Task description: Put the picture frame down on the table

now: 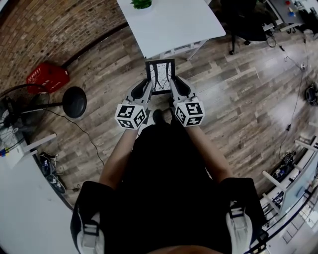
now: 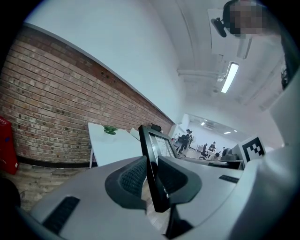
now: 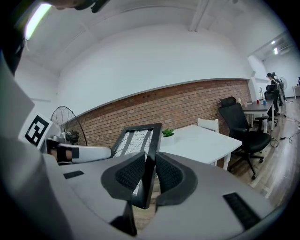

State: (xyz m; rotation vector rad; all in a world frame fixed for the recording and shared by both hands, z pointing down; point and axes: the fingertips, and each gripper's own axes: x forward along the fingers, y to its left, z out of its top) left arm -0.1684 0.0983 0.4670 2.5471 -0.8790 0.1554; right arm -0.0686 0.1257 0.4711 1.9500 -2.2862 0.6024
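A black picture frame (image 1: pixel 160 76) with a white line drawing hangs in the air over the wooden floor, short of the white table (image 1: pixel 171 25). My left gripper (image 1: pixel 148 83) is shut on the frame's left edge (image 2: pixel 152 171). My right gripper (image 1: pixel 172 81) is shut on its right edge (image 3: pixel 147 171). In both gripper views the frame's black rim runs edge-on between the ribbed pads. The white table (image 2: pixel 110 145) (image 3: pixel 204 140) lies ahead of the frame, with a small green plant (image 1: pixel 141 4) on its far part.
A brick wall (image 1: pixel 54 30) runs along the left. A red basket (image 1: pixel 47 78) and a black fan on a round base (image 1: pixel 74 101) stand on the floor at left. A black office chair (image 3: pixel 243 124) stands to the right of the table. People sit in the far room.
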